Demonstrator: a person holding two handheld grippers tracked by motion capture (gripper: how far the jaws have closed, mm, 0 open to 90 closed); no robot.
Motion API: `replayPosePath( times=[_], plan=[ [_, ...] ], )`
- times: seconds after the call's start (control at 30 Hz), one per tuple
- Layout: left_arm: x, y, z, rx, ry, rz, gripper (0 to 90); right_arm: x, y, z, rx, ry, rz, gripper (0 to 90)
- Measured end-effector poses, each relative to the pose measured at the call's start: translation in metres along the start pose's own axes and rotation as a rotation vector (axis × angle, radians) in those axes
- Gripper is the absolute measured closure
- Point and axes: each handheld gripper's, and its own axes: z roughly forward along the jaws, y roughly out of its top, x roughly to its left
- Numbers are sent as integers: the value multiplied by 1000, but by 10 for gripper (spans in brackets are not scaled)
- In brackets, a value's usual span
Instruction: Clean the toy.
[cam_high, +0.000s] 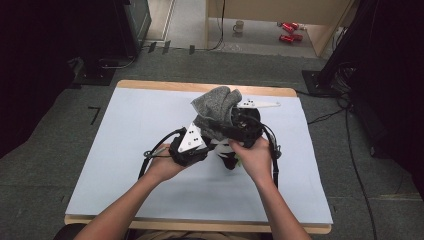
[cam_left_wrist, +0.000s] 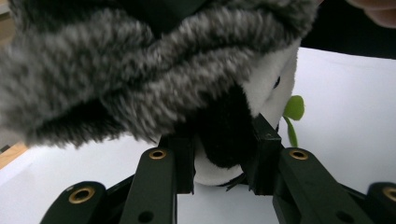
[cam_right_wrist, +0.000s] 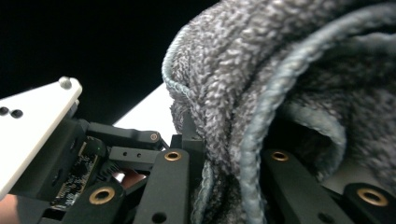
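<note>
Over mid-desk (cam_high: 125, 150), both hands meet, close together. Left tongs (cam_left_wrist: 224, 158) pinch the plush toy (cam_left_wrist: 271, 88), a black-and-white soft animal with a green tag or leaf; the jaws press on its dark lower part, one on each side. Right tongs (cam_right_wrist: 224, 172) are pressed together on a fold of the grey cloth (cam_right_wrist: 289, 70), hemmed edge running down between the jaws.

Position: in the high view the cloth (cam_high: 216, 112) is bunched up and raised off the desk, sitting on and behind the toy (cam_high: 227, 156), which hangs between the two hands. Left tongs (cam_high: 192, 150) are beside the toy on its left; right tongs (cam_high: 245, 125) are at the cloth, just behind the right hand. From the left gripper view the cloth (cam_left_wrist: 116, 70) drapes over the toy's top, touching it. Judged work: wrapping or covering the toy with the cloth.

Risks, judged:
- The left grip is on soft plush, low on the body. A tug on the cloth could drag the toy out of the jaws.
- The right grip looks to take a fold near the hem. A thin bite may slip, and the cloth would drop.
- Both tools are crowded; cable or plates could snag on the cloth.
- Cloth covers much of the left camera's sight, so aim is poor.
</note>
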Motion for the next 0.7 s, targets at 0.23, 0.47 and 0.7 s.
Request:
replayPosePath(
  times=[0.23, 0.47, 0.7],
  plan=[
    [1, 0, -1, 6, -8, -1, 690, -14, 5, -16, -42, -49, 7, 796],
    [2, 0, -1, -1, -18, -5, 691, -32, 6, -32, -88, -54, 62, 797],
    [6, -2, -3, 1, -34, -17, 700, -40, 7, -41, -115, -63, 86, 798]
  ],
)
